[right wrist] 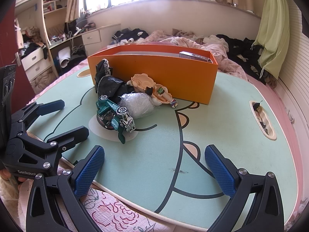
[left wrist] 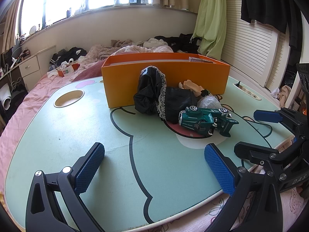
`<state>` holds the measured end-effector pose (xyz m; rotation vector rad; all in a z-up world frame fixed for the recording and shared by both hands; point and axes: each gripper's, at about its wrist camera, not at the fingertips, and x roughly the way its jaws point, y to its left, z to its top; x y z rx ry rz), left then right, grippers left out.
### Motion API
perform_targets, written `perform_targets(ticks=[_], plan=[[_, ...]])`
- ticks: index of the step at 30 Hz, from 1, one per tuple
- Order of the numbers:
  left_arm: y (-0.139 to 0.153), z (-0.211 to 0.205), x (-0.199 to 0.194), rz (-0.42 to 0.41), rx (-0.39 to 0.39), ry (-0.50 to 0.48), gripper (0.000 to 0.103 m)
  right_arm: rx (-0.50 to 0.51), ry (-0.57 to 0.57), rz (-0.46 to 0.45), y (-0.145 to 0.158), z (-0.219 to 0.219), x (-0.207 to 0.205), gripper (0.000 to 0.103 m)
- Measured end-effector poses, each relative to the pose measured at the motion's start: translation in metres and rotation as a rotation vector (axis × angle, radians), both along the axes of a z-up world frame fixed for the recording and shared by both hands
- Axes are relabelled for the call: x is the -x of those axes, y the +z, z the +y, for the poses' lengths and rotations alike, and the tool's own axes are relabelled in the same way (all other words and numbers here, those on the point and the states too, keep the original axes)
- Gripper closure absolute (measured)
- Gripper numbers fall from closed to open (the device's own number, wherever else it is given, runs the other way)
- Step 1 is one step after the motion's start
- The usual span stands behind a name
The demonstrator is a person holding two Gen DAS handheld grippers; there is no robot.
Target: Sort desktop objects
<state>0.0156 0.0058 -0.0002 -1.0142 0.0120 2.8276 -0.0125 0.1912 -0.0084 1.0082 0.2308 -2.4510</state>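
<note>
An orange box [left wrist: 166,79] stands at the far side of the mint lap table [left wrist: 77,135]; it also shows in the right wrist view [right wrist: 154,71], with a small purple box [right wrist: 195,56] inside. In front of it lies a heap: a black lace-trimmed cloth [left wrist: 154,94], a green toy car [left wrist: 204,119] on its side, a silvery wrapped bundle [right wrist: 137,104] and a beige figure toy [right wrist: 150,87]. My left gripper [left wrist: 154,166] is open and empty over the table's near part. My right gripper [right wrist: 154,168] is open and empty at the near edge.
The table sits on a pink bed with clothes and bedding behind. It has a round cup hole [left wrist: 69,98] at the left and a slot tray [right wrist: 262,119] with small bits at the right. Drawers and shelves stand at the left.
</note>
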Motion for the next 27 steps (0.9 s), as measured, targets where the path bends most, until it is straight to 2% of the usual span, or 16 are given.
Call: perform_targets(ticks=[20,23,27], plan=[[0.0,0.0,0.0,0.001,-0.001,0.0,0.0,0.007,-0.01,0.009,0.0,0.002,-0.001,0.0],[0.0,0.0,0.0,0.001,0.0,0.0,0.0,0.034,0.005,0.018,0.009,0.002,-0.003,0.012],[-0.001,-0.001,0.0,0.001,0.0,0.0,0.0,0.049,0.044,0.044,0.023,-0.004,0.0,0.02]])
